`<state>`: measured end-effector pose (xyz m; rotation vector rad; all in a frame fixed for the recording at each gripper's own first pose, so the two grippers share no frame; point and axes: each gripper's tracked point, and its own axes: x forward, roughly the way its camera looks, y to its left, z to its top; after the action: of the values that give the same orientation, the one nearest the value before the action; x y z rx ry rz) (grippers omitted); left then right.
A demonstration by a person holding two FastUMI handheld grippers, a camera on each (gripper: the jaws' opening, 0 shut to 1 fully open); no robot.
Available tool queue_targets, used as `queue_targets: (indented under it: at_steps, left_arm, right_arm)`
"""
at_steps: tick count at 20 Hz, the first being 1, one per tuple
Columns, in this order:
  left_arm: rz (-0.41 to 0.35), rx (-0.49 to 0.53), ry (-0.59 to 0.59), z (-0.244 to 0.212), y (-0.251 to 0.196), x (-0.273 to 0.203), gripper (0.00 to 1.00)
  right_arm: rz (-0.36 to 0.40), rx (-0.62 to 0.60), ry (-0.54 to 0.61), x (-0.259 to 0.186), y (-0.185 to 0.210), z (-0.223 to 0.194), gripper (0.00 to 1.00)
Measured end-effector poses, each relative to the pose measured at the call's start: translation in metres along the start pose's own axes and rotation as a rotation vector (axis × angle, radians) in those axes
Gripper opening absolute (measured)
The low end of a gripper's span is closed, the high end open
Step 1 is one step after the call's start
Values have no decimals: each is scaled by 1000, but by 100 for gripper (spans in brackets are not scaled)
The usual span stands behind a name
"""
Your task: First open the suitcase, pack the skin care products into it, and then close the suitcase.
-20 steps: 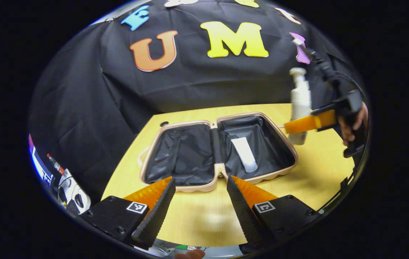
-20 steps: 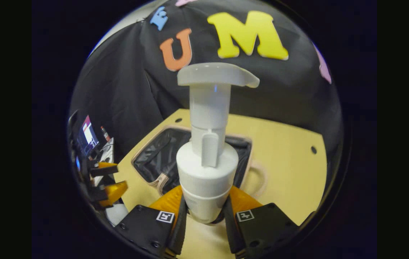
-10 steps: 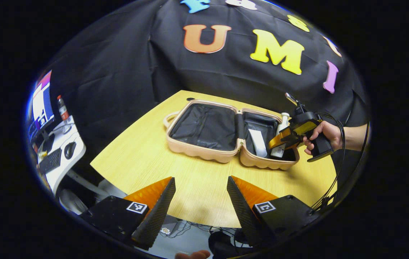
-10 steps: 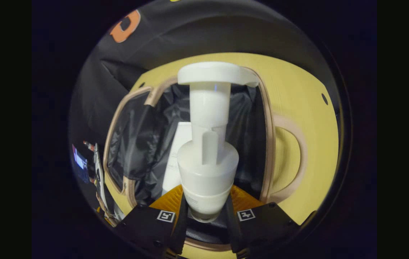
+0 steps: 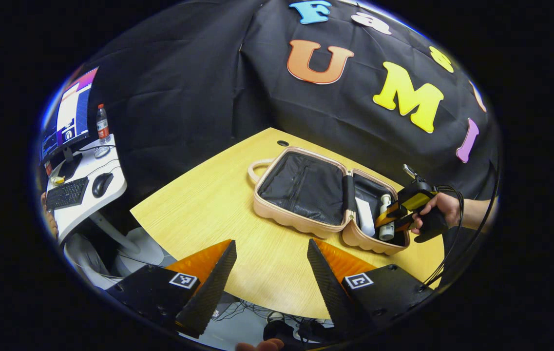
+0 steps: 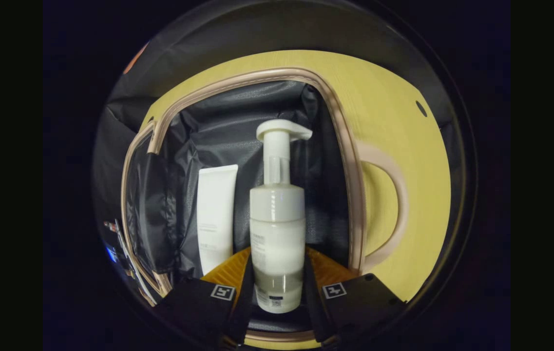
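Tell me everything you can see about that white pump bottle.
The pump bottle is white, smooth plastic by its look, with a cylindrical body, a narrow neck and a flat pump head. It lies in the open suitcase, on the dark lining, beside a white tube. The right gripper has a finger on each side of its base; whether they press is unclear.

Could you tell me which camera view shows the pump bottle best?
The right gripper view: the pump bottle lies large and central between the right gripper's fingers, inside the open suitcase beside a white tube. The left gripper view shows the bottle small and far off, partly hidden by that gripper.
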<state>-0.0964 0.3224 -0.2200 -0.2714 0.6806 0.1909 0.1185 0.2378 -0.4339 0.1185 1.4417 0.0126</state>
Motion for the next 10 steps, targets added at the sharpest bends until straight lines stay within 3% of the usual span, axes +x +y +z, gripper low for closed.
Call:
queue_targets:
  at_steps: [4, 5, 7, 10]
  left_arm:
    - [28, 5, -73, 27, 15, 18, 94]
    - [82, 31, -98, 37, 28, 21, 94]
    - [133, 69, -123, 51, 53, 35, 97]
    - [29, -1, -123, 56, 46, 74, 96]
  right_arm:
    - [22, -45, -33, -14, 8, -3, 55]
    - [31, -54, -50, -25, 11, -6, 57]
    - [31, -98, -101, -50, 9, -8, 72]
    - [79, -158, -189, -97, 8, -11, 81]
